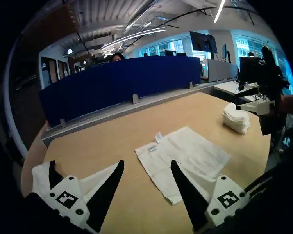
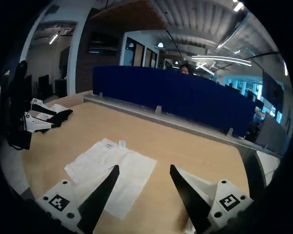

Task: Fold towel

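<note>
Pre-grasp: left gripper (image 1: 146, 163) and right gripper (image 2: 143, 167) hover wide-jawed, empty, over the spread towel (image 1: 185, 152); next move likely needs corner pinches.

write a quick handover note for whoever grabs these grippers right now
The left gripper is open and empty, aimed at the towel without touching it.
The right gripper is open and empty, facing the same towel from the other side.
The towel lies flat on the table, with its tag at the far edge.
A stack of folded towels sits near the table's far corner.
Done: that stack, it seems.
Left: fold this towel; no fold looks started.
</note>
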A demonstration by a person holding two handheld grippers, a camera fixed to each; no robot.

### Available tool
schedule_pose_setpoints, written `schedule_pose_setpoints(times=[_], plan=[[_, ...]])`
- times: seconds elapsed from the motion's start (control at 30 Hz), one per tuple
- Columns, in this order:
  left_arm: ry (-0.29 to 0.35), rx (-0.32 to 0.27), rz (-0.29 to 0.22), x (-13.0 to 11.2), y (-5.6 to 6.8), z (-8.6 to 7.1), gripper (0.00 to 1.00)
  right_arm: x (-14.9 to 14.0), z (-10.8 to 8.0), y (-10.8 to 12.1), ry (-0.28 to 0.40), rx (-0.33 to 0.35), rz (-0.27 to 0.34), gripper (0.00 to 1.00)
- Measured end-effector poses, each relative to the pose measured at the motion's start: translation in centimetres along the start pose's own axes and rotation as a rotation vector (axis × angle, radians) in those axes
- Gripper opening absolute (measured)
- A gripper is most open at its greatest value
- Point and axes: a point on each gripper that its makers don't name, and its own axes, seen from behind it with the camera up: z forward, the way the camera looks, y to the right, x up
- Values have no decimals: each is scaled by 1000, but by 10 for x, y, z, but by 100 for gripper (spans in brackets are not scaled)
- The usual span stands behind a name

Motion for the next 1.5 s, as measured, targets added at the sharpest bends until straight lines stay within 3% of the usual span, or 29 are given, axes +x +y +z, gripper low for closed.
schedule_pose_setpoints(times=[0.37,0.63,1.03,1.2,1.5], plan=[[-114,-54,45,-63,27,19,88,-70,21,-21,-112,48,-21,100],[-212,-108,34,-103,42,27,88,-109,27,-38,-195,94,-36,100],[-334,-219,83,-140,65,35,88,-154,22,-49,-325,153,-64,100],[-367,-245,111,-152,72,40,88,-168,21,-50,-359,160,-66,100],[-398,-262,102,-165,76,49,88,-189,24,-55,-394,175,-49,98]])
